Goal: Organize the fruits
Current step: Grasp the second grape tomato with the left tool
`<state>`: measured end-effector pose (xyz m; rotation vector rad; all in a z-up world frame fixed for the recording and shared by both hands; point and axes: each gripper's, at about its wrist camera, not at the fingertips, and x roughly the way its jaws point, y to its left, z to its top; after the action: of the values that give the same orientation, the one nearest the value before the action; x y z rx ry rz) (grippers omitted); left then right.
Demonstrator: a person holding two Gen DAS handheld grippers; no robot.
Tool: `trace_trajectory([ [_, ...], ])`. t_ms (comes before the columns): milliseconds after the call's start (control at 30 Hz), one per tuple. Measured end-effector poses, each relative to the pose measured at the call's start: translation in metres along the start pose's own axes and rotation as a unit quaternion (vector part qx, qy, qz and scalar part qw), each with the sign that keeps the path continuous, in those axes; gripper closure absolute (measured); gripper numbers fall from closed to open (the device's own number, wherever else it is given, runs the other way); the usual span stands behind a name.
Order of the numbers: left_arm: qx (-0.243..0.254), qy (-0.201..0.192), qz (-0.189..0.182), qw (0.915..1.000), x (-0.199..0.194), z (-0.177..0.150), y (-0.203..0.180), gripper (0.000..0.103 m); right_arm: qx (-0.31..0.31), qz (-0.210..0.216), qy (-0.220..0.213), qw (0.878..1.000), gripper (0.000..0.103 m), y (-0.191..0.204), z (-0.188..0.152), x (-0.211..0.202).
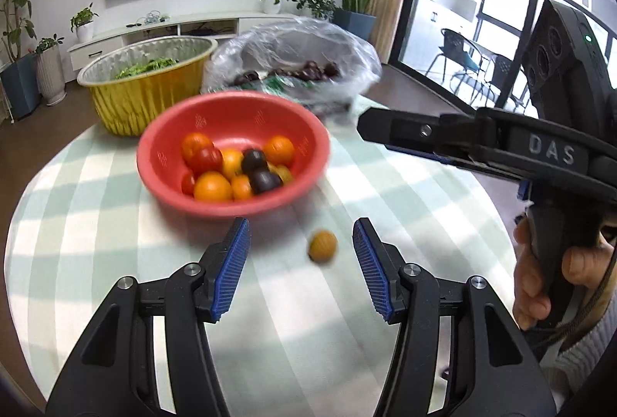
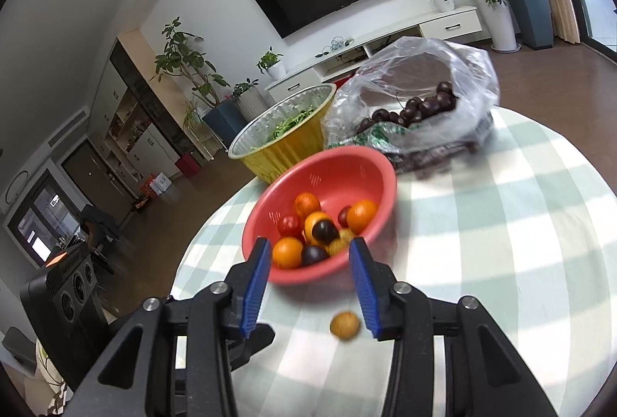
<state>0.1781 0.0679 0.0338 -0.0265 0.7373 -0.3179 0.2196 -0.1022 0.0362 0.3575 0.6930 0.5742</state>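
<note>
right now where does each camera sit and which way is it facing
Left wrist: on the left gripper, looking forward and down across the checked table at the red bowl; its open blue-padded fingers, the right gripper and a hand show.
Right wrist: on the right gripper, facing the same bowl from its other side; its open fingers show.
Shared: bowl, loose yellow fruit, gold foil tub, cherry bag.

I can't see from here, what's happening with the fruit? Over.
Left tongs open, empty. Right tongs open, empty. One small yellow fruit loose on the tablecloth, outside the red bowl. Nothing in the way.
</note>
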Motion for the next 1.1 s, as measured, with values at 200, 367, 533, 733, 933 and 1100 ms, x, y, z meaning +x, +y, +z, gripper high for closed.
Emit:
trace_trajectory([
  [200,0.02,0.018,-0.012,0.9996,-0.022,-0.037,-0.025,0.049,-0.005,-0.014,0.004,1.0,0.057,0.0,-0.025,-0.015],
  [367,0.045,0.036,-0.026,0.998,-0.031,-0.067,-0.045,0.049,-0.017,-0.029,0.005,0.999,0.057,0.001,-0.044,-0.029],
  [533,0.066,0.054,-0.04,0.9956,-0.037,-0.096,-0.063,0.049,-0.019,-0.036,0.005,0.999,0.057,0.0,-0.059,-0.04],
  [733,0.082,0.064,-0.044,0.9936,-0.041,-0.116,-0.075,0.049,-0.016,-0.04,0.006,0.999,0.056,-0.002,-0.069,-0.047],
  [933,0.096,0.072,-0.032,0.9923,-0.035,-0.121,-0.082,0.049,-0.024,-0.049,0.003,0.998,0.056,0.001,-0.074,-0.051],
  [1100,0.113,0.085,-0.028,0.9896,-0.026,-0.124,-0.087,0.049,-0.024,-0.05,0.003,0.998,0.056,0.001,-0.076,-0.052],
])
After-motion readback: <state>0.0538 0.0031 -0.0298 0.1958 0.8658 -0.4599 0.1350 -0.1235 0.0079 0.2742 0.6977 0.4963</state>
